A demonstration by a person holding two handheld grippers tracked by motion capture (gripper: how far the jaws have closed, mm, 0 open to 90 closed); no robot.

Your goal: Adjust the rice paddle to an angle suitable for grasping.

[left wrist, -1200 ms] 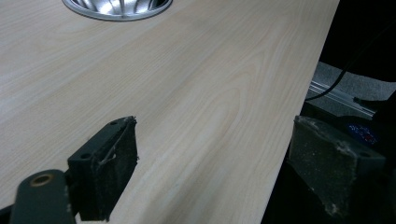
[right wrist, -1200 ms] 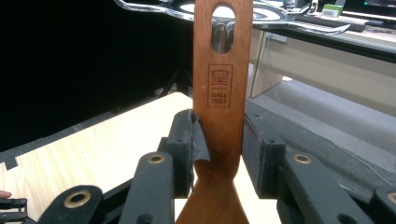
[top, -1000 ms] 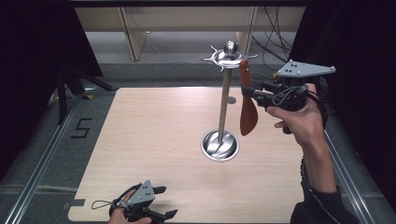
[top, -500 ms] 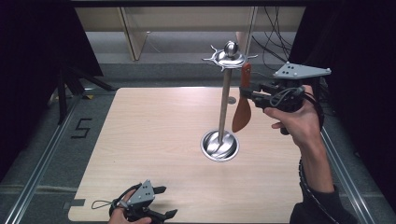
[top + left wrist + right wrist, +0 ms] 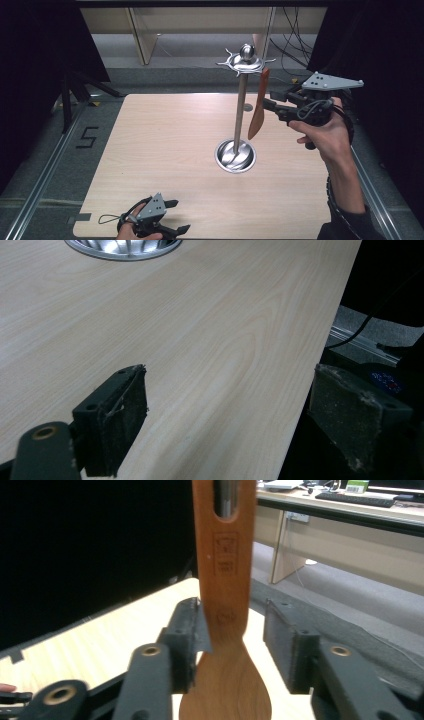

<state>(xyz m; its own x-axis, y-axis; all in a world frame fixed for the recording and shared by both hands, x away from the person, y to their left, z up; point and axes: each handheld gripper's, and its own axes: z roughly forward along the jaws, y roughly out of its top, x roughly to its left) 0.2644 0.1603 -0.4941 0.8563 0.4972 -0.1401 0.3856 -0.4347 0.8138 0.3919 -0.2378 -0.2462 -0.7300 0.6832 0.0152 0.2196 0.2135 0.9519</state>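
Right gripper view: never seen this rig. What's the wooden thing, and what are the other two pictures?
No robot here: a person holds a hand-held two-jaw gripper in each hand. The high view looks down on the wooden table from above the person's side. Each gripper view comes from a camera riding on that gripper, looking along its black jaws.

On the table stands a metal utensil stand with hooks round its top. The wooden thing is a spoon, upright, its slotted handle end up by a hook. The right gripper has its jaws on either side of it: one touches, the other shows a gap, so it is not clamped. The left gripper sits open at the table's near edge, holding nothing.
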